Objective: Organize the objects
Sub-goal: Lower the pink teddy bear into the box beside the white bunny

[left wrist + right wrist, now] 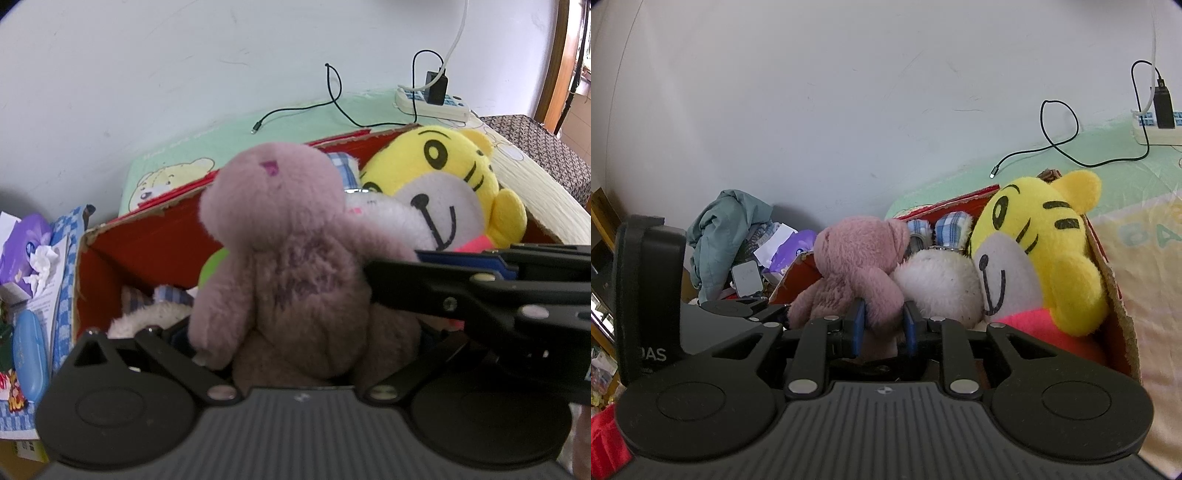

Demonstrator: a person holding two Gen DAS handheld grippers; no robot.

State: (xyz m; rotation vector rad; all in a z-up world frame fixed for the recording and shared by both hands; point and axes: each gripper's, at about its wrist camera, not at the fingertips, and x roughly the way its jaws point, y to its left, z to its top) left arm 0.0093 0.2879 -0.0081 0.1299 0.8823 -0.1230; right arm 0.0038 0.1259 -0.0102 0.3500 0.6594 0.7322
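You are pinching the pink bear's (860, 266) arm in the right gripper (882, 325), jaws narrow, above the red box (147, 236), beside the yellow tiger (1045, 243). The left gripper's (295, 350) state is unclear. Releasing now risks the bear toppling outside the box.

R gripper (884, 325) pointed slightly downward, jaws nearly closed, pinching pink plush bear (857, 266); L gripper (295, 332) tilted steeply down w/ jaws spread wide around the same bear.
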